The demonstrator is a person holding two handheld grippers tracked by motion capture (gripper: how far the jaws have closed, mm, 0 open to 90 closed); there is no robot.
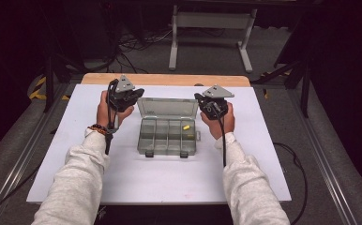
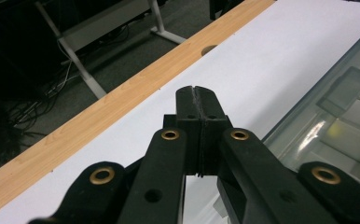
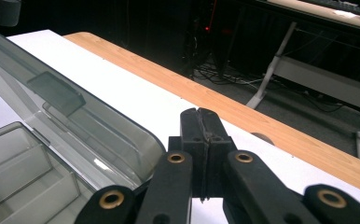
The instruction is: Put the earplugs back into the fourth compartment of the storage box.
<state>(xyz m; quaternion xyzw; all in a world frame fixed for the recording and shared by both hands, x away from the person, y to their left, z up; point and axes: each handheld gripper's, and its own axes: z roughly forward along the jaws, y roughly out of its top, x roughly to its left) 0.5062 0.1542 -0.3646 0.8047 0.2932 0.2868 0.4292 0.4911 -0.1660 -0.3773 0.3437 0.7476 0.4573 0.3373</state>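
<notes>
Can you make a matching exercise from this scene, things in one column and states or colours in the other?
Things:
1. box lid
2. left gripper
3. small piece in the box
4. table edge

States or colours:
A. yellow
B. jaws shut, empty
C. bare wood
D. open, tilted back

Pairs: 1-D, 2-B, 3-A, 4-C

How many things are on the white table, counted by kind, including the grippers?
Clear compartment box with open lid: 1
Yellow pieces in the box: 2
Grippers, left gripper and right gripper, jaws shut: 2
Total: 5
</notes>
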